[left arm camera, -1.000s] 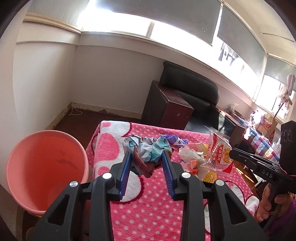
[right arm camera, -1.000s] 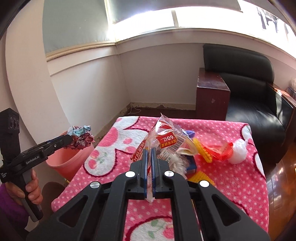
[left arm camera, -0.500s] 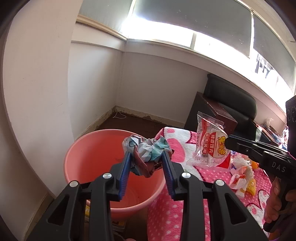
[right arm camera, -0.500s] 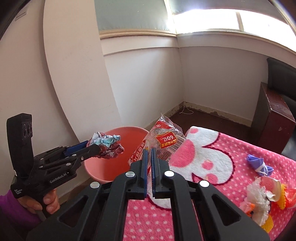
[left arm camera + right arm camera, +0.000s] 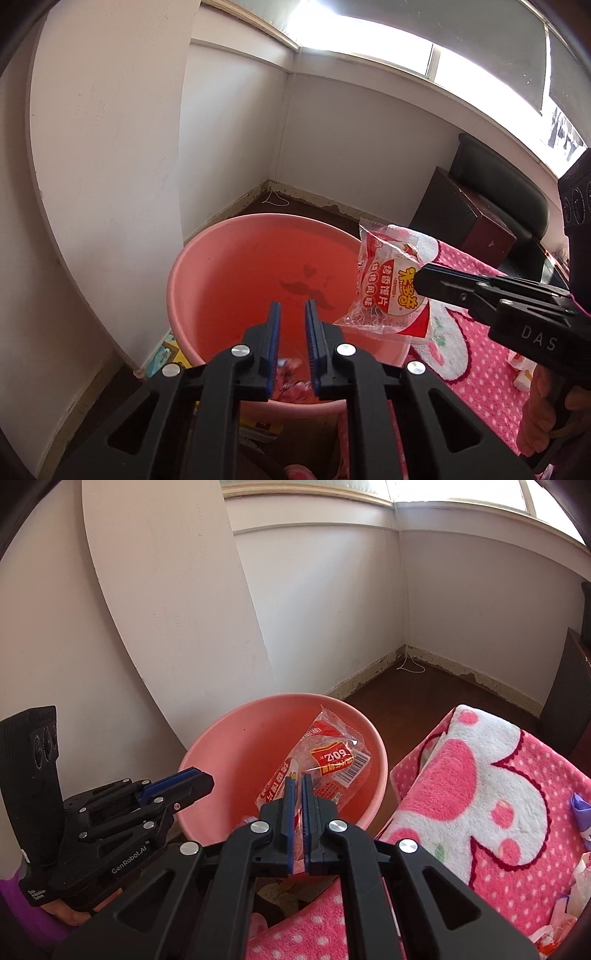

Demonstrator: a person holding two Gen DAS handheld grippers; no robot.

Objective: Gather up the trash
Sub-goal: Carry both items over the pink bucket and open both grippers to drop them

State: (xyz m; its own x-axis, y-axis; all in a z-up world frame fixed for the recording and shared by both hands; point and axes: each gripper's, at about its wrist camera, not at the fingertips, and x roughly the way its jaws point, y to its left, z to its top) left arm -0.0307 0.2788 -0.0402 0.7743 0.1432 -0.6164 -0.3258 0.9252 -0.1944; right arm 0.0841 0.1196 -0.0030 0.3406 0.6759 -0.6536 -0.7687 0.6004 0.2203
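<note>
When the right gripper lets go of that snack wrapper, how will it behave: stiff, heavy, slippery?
The snack wrapper looks thin and crinkled, so probably floppy. It hangs from one pinched edge, likely very light. Its glossy film may flutter into the pink basin.

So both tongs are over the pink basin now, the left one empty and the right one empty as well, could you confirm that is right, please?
Not quite. The left tongs are indeed open and empty over the pink basin, but the right tongs are not empty: they are shut on a red and clear snack wrapper held above the basin. The right wrist view shows it most plainly.
</note>
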